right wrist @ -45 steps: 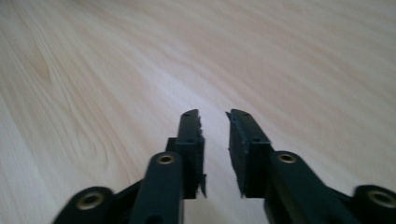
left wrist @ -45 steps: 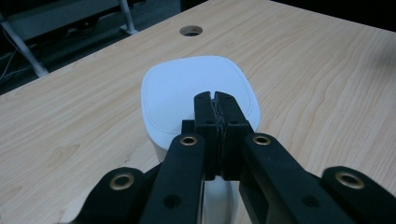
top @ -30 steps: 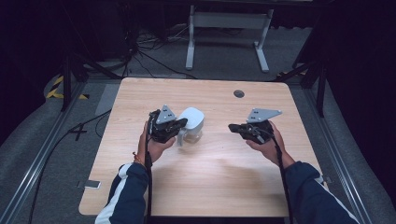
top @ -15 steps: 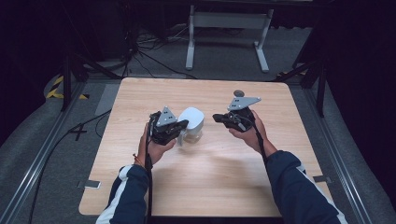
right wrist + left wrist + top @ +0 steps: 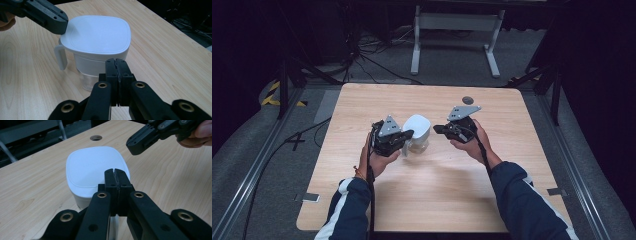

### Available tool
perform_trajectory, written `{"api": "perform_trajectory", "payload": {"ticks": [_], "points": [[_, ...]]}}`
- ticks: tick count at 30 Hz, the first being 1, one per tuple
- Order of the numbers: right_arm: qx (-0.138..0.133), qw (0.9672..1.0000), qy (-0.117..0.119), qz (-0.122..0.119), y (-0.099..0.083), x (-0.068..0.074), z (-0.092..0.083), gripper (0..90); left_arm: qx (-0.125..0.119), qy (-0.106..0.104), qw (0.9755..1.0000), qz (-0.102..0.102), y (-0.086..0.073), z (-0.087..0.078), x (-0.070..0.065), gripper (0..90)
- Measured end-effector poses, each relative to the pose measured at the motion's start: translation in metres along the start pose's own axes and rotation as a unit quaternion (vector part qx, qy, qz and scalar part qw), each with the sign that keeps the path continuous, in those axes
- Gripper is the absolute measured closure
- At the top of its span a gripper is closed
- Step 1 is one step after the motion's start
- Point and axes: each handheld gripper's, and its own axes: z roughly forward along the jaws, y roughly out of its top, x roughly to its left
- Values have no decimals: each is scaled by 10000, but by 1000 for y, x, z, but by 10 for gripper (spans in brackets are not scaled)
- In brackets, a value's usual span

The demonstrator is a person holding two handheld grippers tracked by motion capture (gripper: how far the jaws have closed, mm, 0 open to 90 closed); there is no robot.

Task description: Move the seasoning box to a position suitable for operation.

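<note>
High view placed a white lidded jug (image 5: pixel 417 132) near the middle of the table (image 5: pixel 522 165), the left gripper (image 5: pixel 406 135) touching its side and the right gripper (image 5: pixel 438 129) just beside it, probably to steady it; right gripper view alone revealed the jug's handle (image 5: pixel 60 57) and clear base; both grippers' jaws were pressed together, holding nothing.

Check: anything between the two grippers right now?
Yes. In the high view the white lidded jug stands between the left gripper and the right gripper, both shut.
</note>
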Motion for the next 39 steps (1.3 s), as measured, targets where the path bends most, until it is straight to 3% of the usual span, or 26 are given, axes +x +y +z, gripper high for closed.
{"api": "perform_trajectory", "payload": {"ticks": [9,22,28,31,37,39], "points": [[47,10000,51,-26,1,1,4,897,-10,9,10000,-2,-4,-2,-1,900],[-34,9995,137,-272,16,12,12,898,96,100,9999,54,-10,-3,-4,900],[-12,9993,153,-335,18,15,14,898,417,112,9989,194,-18,-9,-8,899],[-31,9992,148,-362,18,14,14,898,716,192,9965,391,-29,-16,-11,899],[-42,9992,153,-376,20,16,14,898,1009,356,9939,266,-62,-43,-7,897],[-61,9991,180,-373,20,16,14,898,1047,373,9935,263,-66,-46,-6,897]]}}
